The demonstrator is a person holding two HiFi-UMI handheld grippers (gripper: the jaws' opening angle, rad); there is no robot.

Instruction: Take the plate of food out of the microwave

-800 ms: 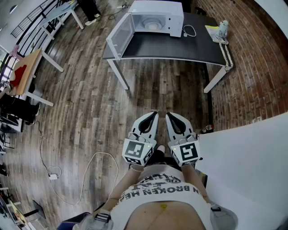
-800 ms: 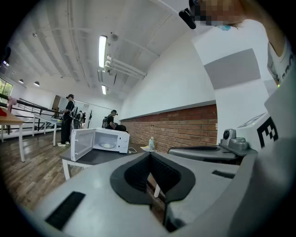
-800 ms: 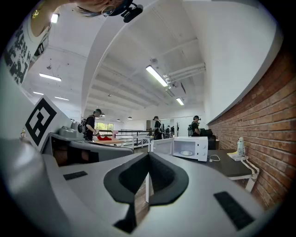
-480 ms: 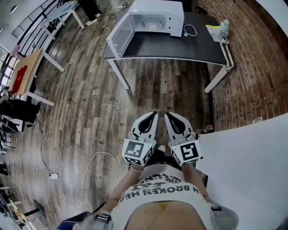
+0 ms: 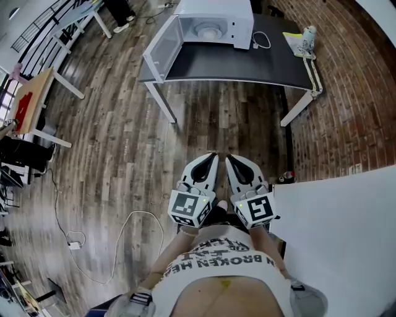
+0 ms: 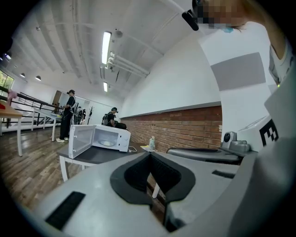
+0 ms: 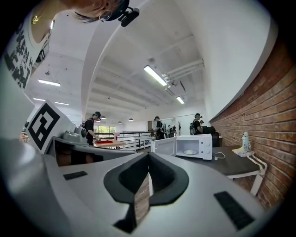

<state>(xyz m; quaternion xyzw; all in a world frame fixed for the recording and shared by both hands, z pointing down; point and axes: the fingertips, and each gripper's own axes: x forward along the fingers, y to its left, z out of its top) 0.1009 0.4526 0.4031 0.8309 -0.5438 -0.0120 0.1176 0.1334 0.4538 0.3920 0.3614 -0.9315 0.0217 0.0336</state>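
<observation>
left gripper [image 5: 212, 158] and right gripper [image 5: 229, 159] both fully closed on nothing, parked side by side at waist, likely just carried for the approach, since plate [image 5: 208, 33] sits inside open-door microwave [image 5: 238, 18] on black table [image 5: 247, 67], well ahead.

On the dark table [image 5: 247, 65], a white bottle [image 5: 307, 34] stands at the right end, near a looped white cable [image 5: 261, 42].

Open loft workspace: brick wall [image 5: 349, 99], plank floor [image 5: 124, 142], scattered tables [image 5: 247, 65].
</observation>
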